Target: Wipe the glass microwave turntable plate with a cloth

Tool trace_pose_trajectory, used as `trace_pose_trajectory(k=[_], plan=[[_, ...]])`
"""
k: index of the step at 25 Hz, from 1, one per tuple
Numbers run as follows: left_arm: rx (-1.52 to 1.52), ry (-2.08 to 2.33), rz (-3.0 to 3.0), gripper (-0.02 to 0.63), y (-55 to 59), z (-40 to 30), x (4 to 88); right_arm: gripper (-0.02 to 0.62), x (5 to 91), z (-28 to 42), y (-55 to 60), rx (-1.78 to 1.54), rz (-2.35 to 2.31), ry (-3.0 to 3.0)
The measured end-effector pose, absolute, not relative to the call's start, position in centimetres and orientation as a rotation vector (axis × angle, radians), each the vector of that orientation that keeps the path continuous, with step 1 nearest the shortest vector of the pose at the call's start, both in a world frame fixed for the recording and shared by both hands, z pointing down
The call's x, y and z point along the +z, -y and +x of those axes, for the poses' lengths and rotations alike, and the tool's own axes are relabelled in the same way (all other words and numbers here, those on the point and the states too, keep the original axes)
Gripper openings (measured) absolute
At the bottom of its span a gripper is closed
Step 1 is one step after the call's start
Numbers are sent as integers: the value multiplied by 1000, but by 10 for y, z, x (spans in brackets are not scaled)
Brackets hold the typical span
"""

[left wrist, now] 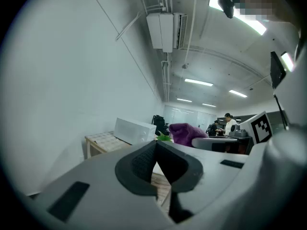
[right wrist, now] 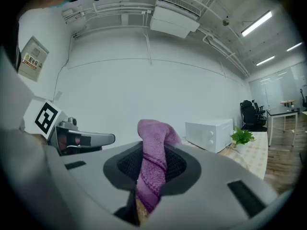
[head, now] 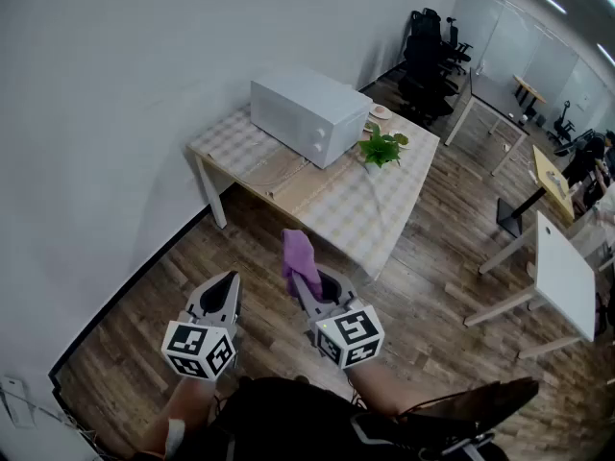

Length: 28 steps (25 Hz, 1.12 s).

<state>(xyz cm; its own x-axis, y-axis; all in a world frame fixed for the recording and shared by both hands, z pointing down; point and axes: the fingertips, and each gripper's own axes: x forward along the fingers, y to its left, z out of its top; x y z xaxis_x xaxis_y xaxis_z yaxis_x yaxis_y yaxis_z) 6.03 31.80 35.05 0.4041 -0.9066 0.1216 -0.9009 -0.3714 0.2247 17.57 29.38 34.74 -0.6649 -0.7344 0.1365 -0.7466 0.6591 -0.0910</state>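
A white microwave (head: 307, 115) stands with its door closed on a checked-top table (head: 357, 211) across the wooden floor; no glass turntable plate shows in any view. A purple cloth (head: 299, 254) sticks up from my right gripper (head: 302, 281), which is shut on it; the cloth (right wrist: 153, 134) fills the jaws of the right gripper (right wrist: 152, 152) in its own view. Beside it to the left, my left gripper (head: 231, 279) is shut with nothing in it; its own view shows the left gripper (left wrist: 156, 146) with tips together. Both are held well short of the table.
A small potted plant (head: 381, 148) and a small dish (head: 380, 111) sit on the table right of the microwave. A white wall (head: 106, 113) runs along the left. White desks (head: 562, 272) and black office chairs (head: 429, 51) stand to the right and behind.
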Motion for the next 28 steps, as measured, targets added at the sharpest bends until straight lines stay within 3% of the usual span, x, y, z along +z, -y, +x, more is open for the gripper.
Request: trace_pose_trajectory(k=[28], plan=[[-69,1602,2400,8,-335,13,356,83,354,142,-301,253,1258,2756]])
